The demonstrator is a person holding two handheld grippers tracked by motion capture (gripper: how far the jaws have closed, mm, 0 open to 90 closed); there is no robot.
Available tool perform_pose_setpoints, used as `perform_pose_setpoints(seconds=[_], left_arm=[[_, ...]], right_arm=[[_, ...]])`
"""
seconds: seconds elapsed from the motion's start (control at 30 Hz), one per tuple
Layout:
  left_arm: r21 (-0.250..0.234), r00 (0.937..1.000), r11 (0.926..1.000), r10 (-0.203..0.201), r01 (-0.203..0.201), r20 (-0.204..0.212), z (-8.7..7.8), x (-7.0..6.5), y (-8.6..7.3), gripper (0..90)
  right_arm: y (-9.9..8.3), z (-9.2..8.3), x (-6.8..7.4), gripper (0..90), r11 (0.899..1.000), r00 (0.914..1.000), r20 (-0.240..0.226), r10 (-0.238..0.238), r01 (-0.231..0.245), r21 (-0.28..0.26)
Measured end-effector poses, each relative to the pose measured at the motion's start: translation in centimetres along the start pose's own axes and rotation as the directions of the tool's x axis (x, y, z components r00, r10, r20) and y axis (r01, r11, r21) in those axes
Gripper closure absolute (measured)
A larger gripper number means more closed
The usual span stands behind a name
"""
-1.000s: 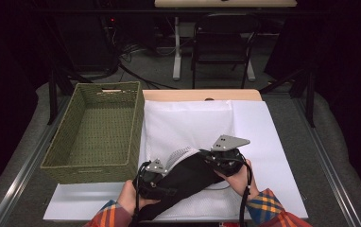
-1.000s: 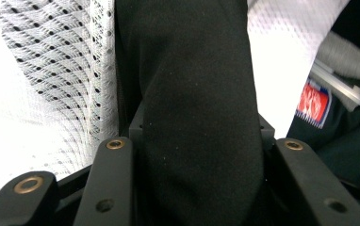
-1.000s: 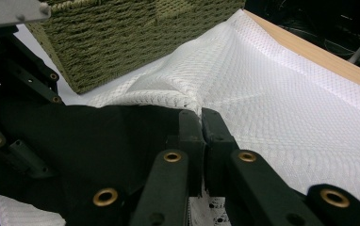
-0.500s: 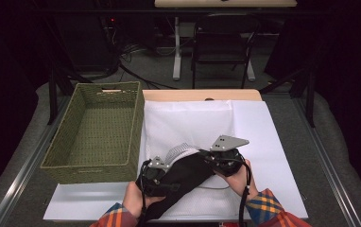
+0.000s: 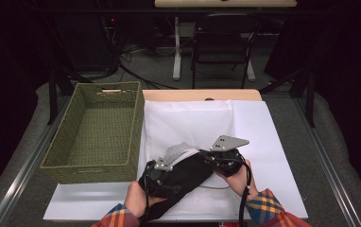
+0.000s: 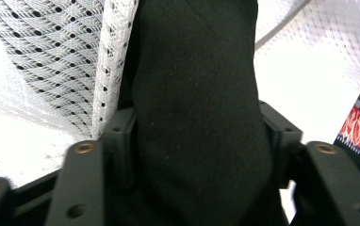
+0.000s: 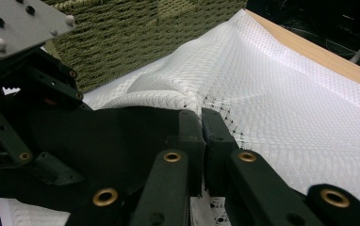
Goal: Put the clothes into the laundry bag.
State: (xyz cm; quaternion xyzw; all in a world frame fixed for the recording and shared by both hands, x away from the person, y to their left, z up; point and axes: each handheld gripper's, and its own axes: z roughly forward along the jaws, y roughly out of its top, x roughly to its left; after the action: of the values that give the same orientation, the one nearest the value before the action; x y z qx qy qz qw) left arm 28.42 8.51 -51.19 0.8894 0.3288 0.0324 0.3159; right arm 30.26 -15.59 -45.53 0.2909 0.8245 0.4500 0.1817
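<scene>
— Since a second ago the left gripper (image 5: 162, 172) has edged along the black cloth (image 5: 183, 177) and its jaws have just been opening; the cloth runs between them, filling the gap.

— And the right gripper (image 5: 216, 158)?

— Unmoved, jaws pressed together on the white mesh bag's (image 7: 263, 94) edge, where the black cloth meets it.

— Where's the cloth?

— Just right of the green woven basket's (image 5: 93, 165) near corner, on the mesh bag.
</scene>
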Motion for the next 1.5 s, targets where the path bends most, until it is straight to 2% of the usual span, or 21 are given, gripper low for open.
perform_pose_setpoints(seconds=[0.3, 0.33, 0.5, 0.53, 0.6, 0.63, 0.67, 0.83, 0.93, 0.97, 1.0, 1.03, 1.07, 1.13, 1.17, 1.2, 1.23, 1.27, 1.3, 1.33, 1.5], left_arm=[[0.012, 0.9976, 0.9977, 0.067, -0.067, 0.020, -1.0, -0.2, -0.3, 18.7], [0.016, 0.9961, 0.9965, 0.082, -0.082, 0.033, -1.2, -0.2, -0.5, 16.5], [0.026, 0.9946, 0.9949, 0.097, -0.098, 0.037, -1.6, -0.2, -0.9, 13.0], [0.025, 0.9921, 0.9931, 0.113, -0.114, 0.056, -1.6, -0.2, -1.1, 8.6], [0.036, 0.9925, 0.9929, 0.111, -0.113, 0.051, -1.6, -0.2, -1.3, 5.7], [0.051, 0.9898, 0.9905, 0.124, -0.128, 0.069, -1.5, -0.1, -1.4, 4.0], [0.056, 0.9911, 0.9908, 0.120, -0.123, 0.058, -1.4, -0.1, -1.4, 2.8], [0.085, 0.9884, 0.9867, 0.133, -0.139, 0.073, -0.7, 0.1, -1.6, 0.7], [0.092, 0.9839, 0.9805, 0.169, -0.174, 0.060, -0.5, 0.0, -1.6, 7.4], [0.092, 0.9839, 0.9805, 0.169, -0.174, 0.060, -0.5, 0.0, -1.6, 10.5], [0.092, 0.9797, 0.9763, 0.191, -0.196, 0.062, -0.5, 0.0, -1.6, 10.5], [0.089, 0.9803, 0.9767, 0.191, -0.195, 0.050, -0.3, -0.1, -1.7, 16.2], [0.090, 0.9777, 0.9743, 0.202, -0.207, 0.057, -0.2, -0.1, -1.8, 19.1], [0.079, 0.9779, 0.9753, 0.202, -0.206, 0.053, -0.2, -0.1, -1.8, 26.9], [0.077, 0.9771, 0.9748, 0.206, -0.210, 0.054, -0.1, -0.2, -1.9, 26.9], [0.079, 0.9751, 0.9728, 0.214, -0.218, 0.060, -0.1, -0.1, -2.0, 32.4], [0.073, 0.9767, 0.9752, 0.205, -0.209, 0.065, 0.0, -0.2, -2.0, 41.1], [0.064, 0.9778, 0.9769, 0.200, -0.204, 0.063, 0.0, -0.3, -2.1, 41.1], [0.056, 0.9790, 0.9788, 0.193, -0.197, 0.065, 0.0, -0.3, -2.1, 48.6], [0.056, 0.9790, 0.9788, 0.193, -0.197, 0.065, 0.0, -0.3, -2.1, 51.5], [0.032, 0.9849, 0.9867, 0.157, -0.159, 0.074, -0.2, -0.1, -2.1, 56.2]], right_arm=[[0.0, 0.0, -0.1, 88.4, 1.000, 1.0000, 0.000, -0.005, 0.005, 0.000], [0.0, 0.0, -0.1, 88.4, 1.000, 1.0000, 0.001, -0.005, 0.005, 0.000], [0.0, 0.0, -0.1, 88.4, 1.000, 1.0000, 0.002, -0.002, 0.002, 0.001], [0.0, 0.0, -0.1, 88.4, 1.000, 1.0000, 0.001, 0.000, 0.000, 0.001], [-0.1, 0.0, -0.1, 88.4, 1.000, 1.0000, 0.001, 0.000, 0.000, 0.003], [-0.1, 0.0, -0.1, 88.4, 1.000, 1.0000, 0.001, 0.001, -0.001, 0.004], [-0.1, 0.0, -0.2, 88.4, 1.000, 1.0000, 0.001, -0.001, 0.001, 0.004], [-0.1, 0.0, -0.1, 88.4, 1.000, 1.0000, 0.001, 0.002, -0.002, 0.003], [-0.1, 0.0, -0.1, 88.4, 1.000, 1.0000, 0.001, -0.001, 0.001, 0.003], [-0.1, 0.0, -0.1, 88.4, 1.000, 1.0000, 0.001, -0.001, 0.001, 0.003], [-0.1, 0.0, -0.1, 88.4, 1.000, 1.0000, 0.000, 0.000, 0.000, 0.004], [-0.1, 0.0, -0.1, 88.4, 1.000, 1.0000, 0.001, -0.001, 0.001, 0.005], [-0.1, 0.0, -0.1, 88.4, 1.000, 1.0000, 0.002, -0.001, 0.001, 0.003], [-0.1, 0.0, -0.1, 88.4, 1.000, 1.0000, 0.003, -0.002, 0.002, 0.001], [-0.1, 0.0, -0.1, 88.4, 1.000, 1.0000, 0.003, -0.002, 0.002, 0.001], [-0.1, 0.0, -0.1, 88.4, 1.000, 1.0000, 0.003, -0.003, 0.003, 0.001], [-0.1, 0.0, -0.1, 88.4, 1.000, 1.0000, 0.004, -0.003, 0.003, 0.001], [-0.1, 0.0, -0.1, 88.4, 1.000, 1.0000, 0.004, -0.003, 0.003, 0.001], [0.0, -0.1, -0.1, 88.4, 1.000, 1.0000, 0.004, -0.003, 0.003, 0.000], [0.0, -0.1, -0.1, 88.4, 1.000, 1.0000, 0.004, -0.003, 0.003, 0.000], [0.0, -0.1, -0.1, 88.4, 1.000, 1.0000, 0.005, -0.001, 0.001, -0.003]])
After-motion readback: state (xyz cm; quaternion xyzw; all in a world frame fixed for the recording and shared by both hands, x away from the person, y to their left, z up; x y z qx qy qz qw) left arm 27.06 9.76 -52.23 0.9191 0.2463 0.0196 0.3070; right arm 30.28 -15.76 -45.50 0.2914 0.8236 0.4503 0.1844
